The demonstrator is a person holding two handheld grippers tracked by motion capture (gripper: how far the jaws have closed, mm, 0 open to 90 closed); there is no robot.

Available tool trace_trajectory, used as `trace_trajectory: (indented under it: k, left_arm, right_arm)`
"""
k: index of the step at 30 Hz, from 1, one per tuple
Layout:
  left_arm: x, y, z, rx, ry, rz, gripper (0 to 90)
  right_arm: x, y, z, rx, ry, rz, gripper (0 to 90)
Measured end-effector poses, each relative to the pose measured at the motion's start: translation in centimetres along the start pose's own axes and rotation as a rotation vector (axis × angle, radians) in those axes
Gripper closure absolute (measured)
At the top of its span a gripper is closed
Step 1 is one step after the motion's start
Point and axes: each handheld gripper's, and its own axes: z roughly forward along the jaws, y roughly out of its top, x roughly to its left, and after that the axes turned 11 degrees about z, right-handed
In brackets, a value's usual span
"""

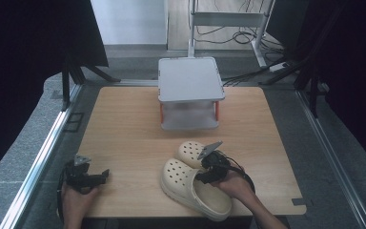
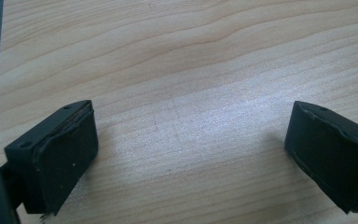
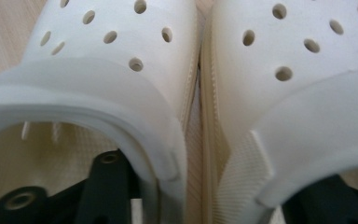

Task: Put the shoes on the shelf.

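The right gripper point(image 1: 208, 172) pinches the inner walls of two cream perforated foam clogs point(image 1: 195, 186) together near the wooden worktop's point(image 1: 124, 129) front edge — grasping step. Next probably a level lift. The left gripper point(image 1: 91, 179) rests spread, empty, at the front left corner.

Light wood worktop point(image 1: 124, 124) on grey carpet floor point(image 1: 14, 143); black curtains point(image 1: 24, 38) both sides; metal frame point(image 1: 228, 19), cables point(image 1: 248, 36) behind.

1. Left gripper point(image 1: 106, 173): black body showing a grey three-cornered plate; flat, worn black pads point(image 2: 67, 154).
2. Right gripper point(image 1: 201, 177): black, grey plate, black cable trailing; screw holes showing.
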Motion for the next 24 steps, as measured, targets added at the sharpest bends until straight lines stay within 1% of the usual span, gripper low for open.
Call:
trace_trajectory:
  k: [2,4,6,12,17,19,21,24]
  left_arm:
    - [0.0,0.0,0.0,0.000,0.000,0.000,2.5]
    - [0.0,0.0,0.0,0.000,0.000,0.000,2.5]
    - [0.0,0.0,0.0,0.000,0.000,0.001,2.5]
    - [0.0,0.0,0.0,0.002,-0.001,0.004,2.5]
    - [0.0,0.0,0.0,0.002,-0.001,0.003,2.5]
    - [0.0,0.0,0.0,0.002,-0.001,0.004,2.5]
    - [0.0,0.0,0.0,0.000,0.000,0.003,2.5]
    - [0.0,0.0,0.0,0.000,0.000,0.003,2.5]
  right_arm:
    - [0.0,0.1,-0.1,0.011,0.012,0.007,59.4]
    - [0.1,0.1,-0.2,0.020,-0.007,0.000,63.7]
    - [0.2,0.2,-0.3,0.028,-0.013,0.004,64.4]
    - [0.1,0.3,-0.4,0.040,-0.008,0.019,65.1]
    - [0.1,0.2,-0.6,0.050,0.013,0.031,65.3]
    - [0.2,0.2,-0.9,0.050,0.015,0.036,65.3]
    - [0.2,0.3,-1.6,0.041,0.017,0.049,65.3]
    - [0.2,0.4,-2.2,0.033,0.010,0.054,65.3]
